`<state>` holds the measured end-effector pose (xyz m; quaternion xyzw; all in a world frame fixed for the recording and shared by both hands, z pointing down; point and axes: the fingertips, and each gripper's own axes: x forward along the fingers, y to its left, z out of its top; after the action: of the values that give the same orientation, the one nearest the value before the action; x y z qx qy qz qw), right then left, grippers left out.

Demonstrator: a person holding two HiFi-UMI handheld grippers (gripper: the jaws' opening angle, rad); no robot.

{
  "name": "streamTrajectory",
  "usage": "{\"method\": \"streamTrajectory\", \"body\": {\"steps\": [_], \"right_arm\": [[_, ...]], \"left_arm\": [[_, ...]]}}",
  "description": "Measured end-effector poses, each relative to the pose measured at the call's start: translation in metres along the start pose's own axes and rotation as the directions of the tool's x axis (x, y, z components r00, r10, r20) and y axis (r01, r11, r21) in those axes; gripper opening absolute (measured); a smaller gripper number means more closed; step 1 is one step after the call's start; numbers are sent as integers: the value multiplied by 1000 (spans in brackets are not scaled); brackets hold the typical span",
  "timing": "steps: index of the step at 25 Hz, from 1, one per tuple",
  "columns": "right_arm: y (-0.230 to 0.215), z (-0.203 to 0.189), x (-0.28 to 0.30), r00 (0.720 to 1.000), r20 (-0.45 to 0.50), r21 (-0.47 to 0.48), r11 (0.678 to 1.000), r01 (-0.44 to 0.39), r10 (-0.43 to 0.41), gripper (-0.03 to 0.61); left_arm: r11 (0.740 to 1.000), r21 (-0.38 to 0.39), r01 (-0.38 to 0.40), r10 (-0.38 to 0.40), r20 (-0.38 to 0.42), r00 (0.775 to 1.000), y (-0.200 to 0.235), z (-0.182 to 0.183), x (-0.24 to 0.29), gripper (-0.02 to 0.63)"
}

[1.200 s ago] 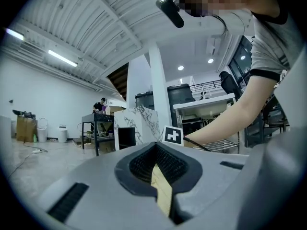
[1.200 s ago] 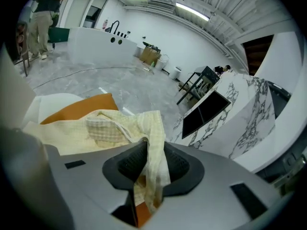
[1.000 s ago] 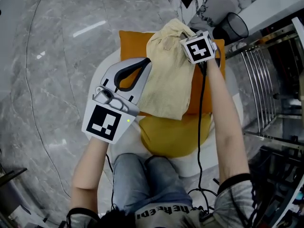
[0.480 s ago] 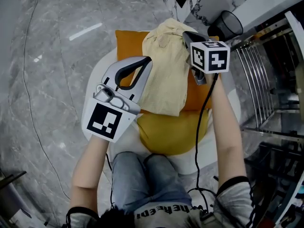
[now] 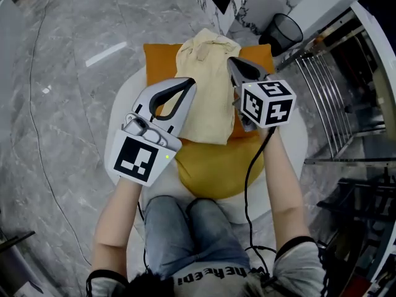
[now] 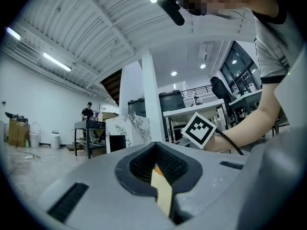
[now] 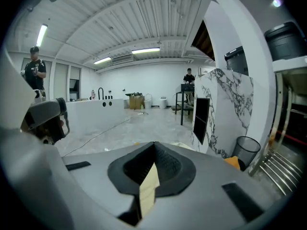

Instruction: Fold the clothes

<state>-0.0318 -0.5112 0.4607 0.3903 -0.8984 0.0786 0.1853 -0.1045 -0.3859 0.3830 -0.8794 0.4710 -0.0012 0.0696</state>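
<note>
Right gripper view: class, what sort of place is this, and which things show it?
Probably a big open workshop or studio hall: a ribbed ceiling with strip lights, a wide polished floor, and a marble-patterned counter.

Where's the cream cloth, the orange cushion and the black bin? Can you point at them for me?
cream cloth (image 5: 209, 101), head view, middle of the fabric.
orange cushion (image 5: 158, 62), head view, its bare upper-left corner.
black bin (image 5: 283, 34), head view, its dark side wall.

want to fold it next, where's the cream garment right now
Head view, top centre: the cream garment lies on the orange cushion, between the left gripper and right gripper.
</note>
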Motion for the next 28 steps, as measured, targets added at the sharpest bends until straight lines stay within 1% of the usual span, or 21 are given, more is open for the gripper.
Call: {"method": "streamTrajectory", "body": {"steps": [6,9,15,19,22,24,26,28], "right_arm": [[30,-3,-54,996,90,59,998,11,-16,0],[47,-4,-85,990,136,70,997,14,-24,0],[79,-8,-157,978,203,43,998,40,-47,0],[103,-15,-198,970,237,9,998,56,-56,0],[121,-20,-221,964,259,-6,998,58,-54,0],[130,-25,-235,961,270,-12,998,66,-60,0],[138,-30,-244,956,285,-9,997,76,-70,0],[147,-37,-249,953,294,0,997,77,-73,0]], "left_arm": [[1000,15,1,-2,16,1000,-27,24,-25,3],[1000,29,-7,6,23,1000,-43,37,-41,3],[998,56,-26,23,53,998,-85,66,-82,3],[997,73,-33,28,70,997,-116,78,-111,3],[995,94,-35,28,73,997,-137,81,-132,3],[995,90,-40,34,67,997,-148,80,-146,3],[995,88,-48,42,67,997,-157,79,-160,3],[993,108,-50,42,76,996,-166,78,-174,3]]}}
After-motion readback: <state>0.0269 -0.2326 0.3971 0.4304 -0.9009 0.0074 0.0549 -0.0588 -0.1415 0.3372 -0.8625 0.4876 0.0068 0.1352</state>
